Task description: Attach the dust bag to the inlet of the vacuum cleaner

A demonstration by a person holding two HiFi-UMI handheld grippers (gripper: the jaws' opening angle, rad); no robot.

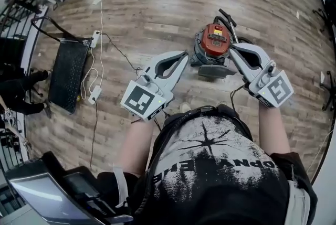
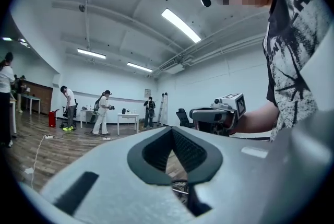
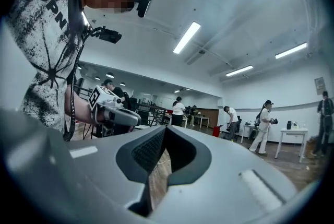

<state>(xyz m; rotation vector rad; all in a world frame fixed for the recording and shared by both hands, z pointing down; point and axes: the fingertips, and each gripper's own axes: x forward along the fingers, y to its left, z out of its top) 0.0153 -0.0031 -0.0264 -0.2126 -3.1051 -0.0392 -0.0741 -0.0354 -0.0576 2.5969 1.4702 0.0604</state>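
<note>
The vacuum cleaner [image 1: 214,44], a round grey body with a red top and a black handle, stands on the wooden floor ahead of me. My left gripper [image 1: 184,54] is held level to its left, jaws shut with nothing between them. My right gripper [image 1: 232,49] is to the vacuum's right, also shut and empty. In the left gripper view the shut jaws meet at the left gripper [image 2: 171,129], and the right gripper [image 2: 217,113] shows across from it. In the right gripper view the right gripper [image 3: 163,129] is closed, with the left gripper [image 3: 114,110] opposite. No dust bag shows in any view.
A black panel [image 1: 68,74] lies on the floor at the left with a white power strip [image 1: 95,94] and cables beside it. A laptop [image 1: 42,195] sits at the bottom left. Several people and white tables [image 2: 127,117] are far off in the room.
</note>
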